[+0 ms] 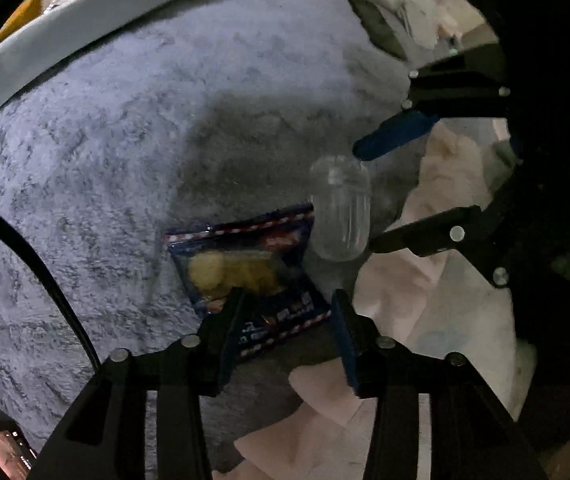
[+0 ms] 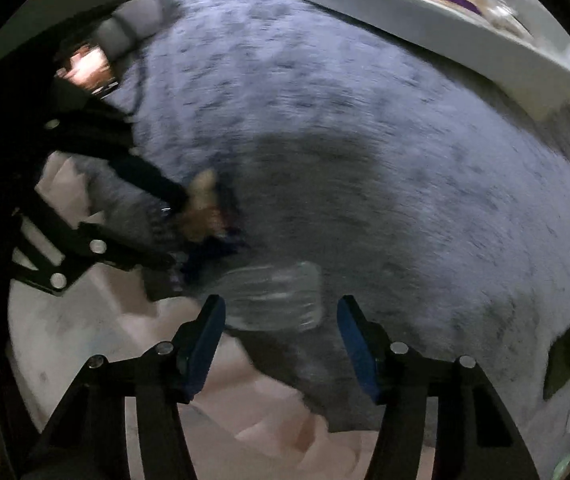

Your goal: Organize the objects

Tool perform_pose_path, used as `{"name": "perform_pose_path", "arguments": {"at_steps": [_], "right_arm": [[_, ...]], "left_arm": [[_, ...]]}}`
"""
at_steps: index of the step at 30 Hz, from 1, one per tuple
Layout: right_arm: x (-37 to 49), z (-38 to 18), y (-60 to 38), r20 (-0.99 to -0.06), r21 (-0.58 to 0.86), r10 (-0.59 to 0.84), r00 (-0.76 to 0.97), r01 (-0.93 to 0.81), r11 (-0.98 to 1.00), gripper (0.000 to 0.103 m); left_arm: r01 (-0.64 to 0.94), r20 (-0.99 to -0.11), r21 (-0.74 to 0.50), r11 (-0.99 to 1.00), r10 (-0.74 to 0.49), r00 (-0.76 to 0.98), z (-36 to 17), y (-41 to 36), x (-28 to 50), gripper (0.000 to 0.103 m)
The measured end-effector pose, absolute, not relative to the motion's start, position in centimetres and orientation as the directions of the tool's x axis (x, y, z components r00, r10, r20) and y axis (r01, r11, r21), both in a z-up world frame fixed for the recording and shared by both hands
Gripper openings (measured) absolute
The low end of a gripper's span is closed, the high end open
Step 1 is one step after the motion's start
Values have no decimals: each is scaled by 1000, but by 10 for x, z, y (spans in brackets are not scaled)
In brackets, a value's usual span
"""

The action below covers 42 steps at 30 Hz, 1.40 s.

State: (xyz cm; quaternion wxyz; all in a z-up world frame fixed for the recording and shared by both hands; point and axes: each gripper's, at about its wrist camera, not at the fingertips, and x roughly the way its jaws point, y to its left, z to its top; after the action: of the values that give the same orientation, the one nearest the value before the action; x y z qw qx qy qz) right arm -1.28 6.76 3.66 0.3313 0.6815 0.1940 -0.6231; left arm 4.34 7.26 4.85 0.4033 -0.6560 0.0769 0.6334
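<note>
A blue snack packet point(image 1: 245, 268) with yellow contents lies flat on the grey rug point(image 1: 125, 140). My left gripper point(image 1: 288, 300) stands open over it, its fingers astride the packet's near end without pressing it. A clear ribbed plastic cup point(image 1: 341, 212) lies on its side just right of the packet. My right gripper point(image 1: 365, 198) comes in from the right, its tips on either side of the cup. In the right wrist view the cup point(image 2: 273, 300) sits between the fingers of my right gripper point(image 2: 281, 306), with a gap at the right pad. The blurred packet point(image 2: 205, 216) and left gripper point(image 2: 177, 232) show at the left.
A white tray point(image 1: 65, 28) holding purple-striped packets borders the rug at the far side, and its rim point(image 2: 425, 12) shows again in the right wrist view. Crumpled pale pink cloth point(image 1: 425, 280) lies near the cup. A black cable point(image 1: 45, 264) crosses the rug at left.
</note>
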Motion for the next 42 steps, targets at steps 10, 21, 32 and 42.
{"name": "perform_pose_path", "arguments": {"at_steps": [10, 21, 32, 42], "right_arm": [[-76, -8, -41, -951, 292, -132, 280, 671, -681, 60], [-231, -9, -139, -902, 423, -417, 107, 407, -810, 52], [-320, 9, -322, -808, 527, -576, -129, 281, -802, 43], [-334, 38, -448, -719, 608, -659, -220, 261, -750, 42]], "left_arm": [[-500, -916, -400, -768, 359, 180, 20, 76, 26, 55], [-314, -879, -427, -848, 471, -76, 33, 44, -10, 40], [-253, -762, -384, -888, 460, -456, 77, 16, -7, 31], [-264, -741, -344, -901, 433, -513, 94, -12, -25, 31]]}}
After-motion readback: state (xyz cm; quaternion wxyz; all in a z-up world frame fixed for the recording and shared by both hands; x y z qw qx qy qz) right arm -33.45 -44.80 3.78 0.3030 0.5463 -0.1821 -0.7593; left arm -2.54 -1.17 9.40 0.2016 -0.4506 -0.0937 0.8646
